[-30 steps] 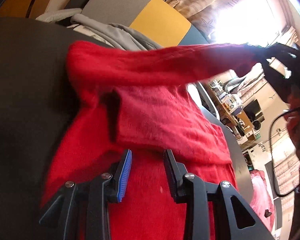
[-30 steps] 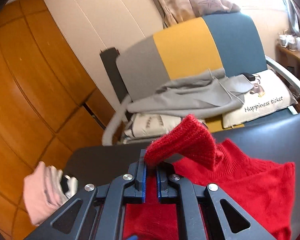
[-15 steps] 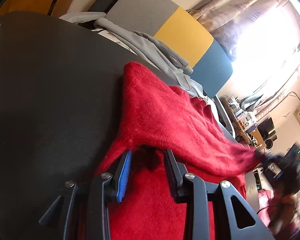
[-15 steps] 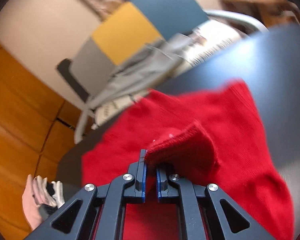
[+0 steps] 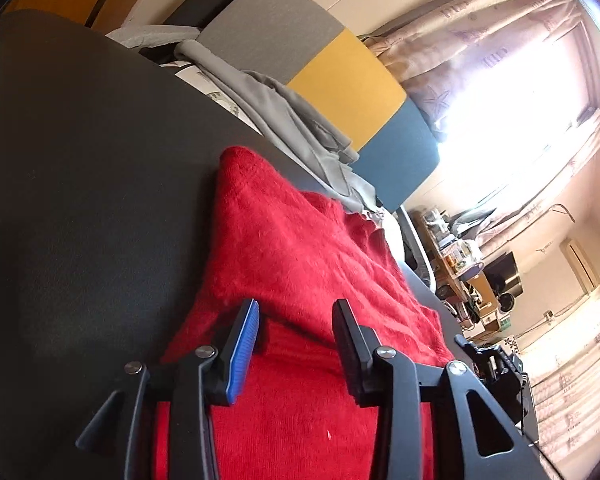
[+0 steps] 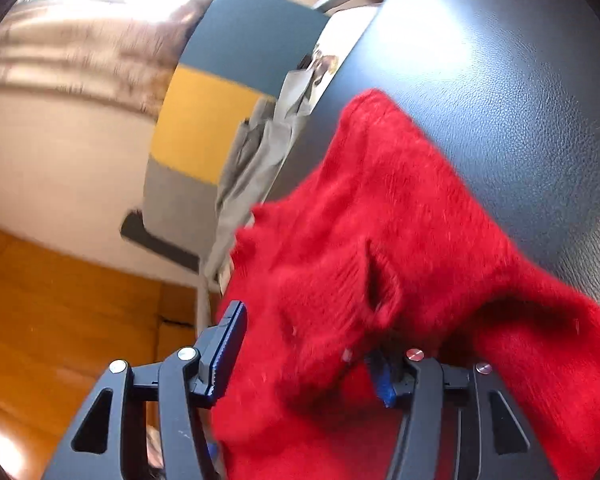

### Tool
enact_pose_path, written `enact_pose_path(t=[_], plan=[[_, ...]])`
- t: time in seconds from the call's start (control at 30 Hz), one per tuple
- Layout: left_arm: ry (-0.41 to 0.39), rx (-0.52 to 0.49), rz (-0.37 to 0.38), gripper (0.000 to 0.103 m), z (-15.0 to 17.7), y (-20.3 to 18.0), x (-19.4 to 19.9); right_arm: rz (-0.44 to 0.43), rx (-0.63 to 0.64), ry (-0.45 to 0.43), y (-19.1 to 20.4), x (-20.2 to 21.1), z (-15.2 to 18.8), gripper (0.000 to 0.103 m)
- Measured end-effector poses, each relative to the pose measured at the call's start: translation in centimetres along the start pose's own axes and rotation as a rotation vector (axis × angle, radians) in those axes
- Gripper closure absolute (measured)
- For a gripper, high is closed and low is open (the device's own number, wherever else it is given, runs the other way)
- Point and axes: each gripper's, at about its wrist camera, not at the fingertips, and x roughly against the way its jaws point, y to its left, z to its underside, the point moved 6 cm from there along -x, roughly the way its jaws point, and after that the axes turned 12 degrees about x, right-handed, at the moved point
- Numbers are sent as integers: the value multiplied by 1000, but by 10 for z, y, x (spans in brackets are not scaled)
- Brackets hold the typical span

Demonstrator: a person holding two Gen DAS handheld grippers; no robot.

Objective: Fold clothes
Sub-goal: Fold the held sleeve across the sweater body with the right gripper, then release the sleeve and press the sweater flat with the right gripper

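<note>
**Red sweater on worktop, both grippers open, sleeve folded in**

Worktop [image 5: 80, 168]: dark, matte, fills left of the left wrist view and upper right of the right wrist view. Chair [image 5: 340, 76] behind it, grey/yellow/blue back, grey cloth [image 5: 284, 120] heaped on the seat.

Sweater [image 5: 300, 264]: red fuzzy knit, lying on the worktop, centre to bottom of both views. One layer is doubled over the body, with a fold edge crossing just ahead of the left fingers. Cuff [image 6: 380, 288] sits mid-frame in the right view, opening visible, resting on the body.

Handling, judged: soft, limp, light, fairly thick; won't hold a crease, drapes and stretches when lifted, fuzzy so it grips pads well. Best pinched at edges: hem corners, shoulder seam, cuff, not mid-panel.

Left hand-held gripper [image 5: 296, 332]: fingers spread wide, empty, low over the knit. Right hand-held gripper [image 6: 308, 344]: spread wide, knit bunched between the fingers but not clamped; right finger partly hidden by fabric.
</note>
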Motion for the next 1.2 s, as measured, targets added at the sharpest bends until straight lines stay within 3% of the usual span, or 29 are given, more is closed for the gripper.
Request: enact_pose_path(t=[0.03,0.07,0.1,0.13,0.17,0.23,0.33,0.37,0.43,0.53,0.7,0.87,0.97,1.03,1.2], plan=[[5,4,-17,65,-3,0,-5,12,2,-7,1,-3,-5,46],[4,5,-34,65,-6,0,-9,42,25,-5,3,-7,-9,54],[4,7,-55,65,-9,1,-12,81,55,5,5,-12,-12,78],[6,4,-73,65,-9,3,-15,124,98,26,8,-17,-15,93],[8,0,-91,66,-9,4,-17,156,158,44,16,-20,-18,95],[9,-26,-111,67,-7,5,-17,197,309,52,39,-20,-26,95],[30,-113,-150,68,4,5,-19,217,566,-66,86,6,-35,95],[41,-123,-157,68,9,7,-21,231,603,-67,89,8,-34,95],[49,-135,-162,69,14,9,-21,263,620,-28,81,0,-29,95],[56,-138,-163,69,15,11,-19,312,547,51,44,-17,-17,95],[73,-186,-179,70,18,11,-17,338,470,68,10,-16,-8,95],[121,-214,-189,70,20,1,-3,381,477,68,9,0,-11,80],[73,-290,-145,68,14,-18,20,507,625,-13,36,20,-17,69],[25,-350,-129,67,0,-34,26,560,730,-68,60,30,-19,54],[-14,-424,-123,66,-32,-63,-6,472,957,30,115,-9,10,48]])
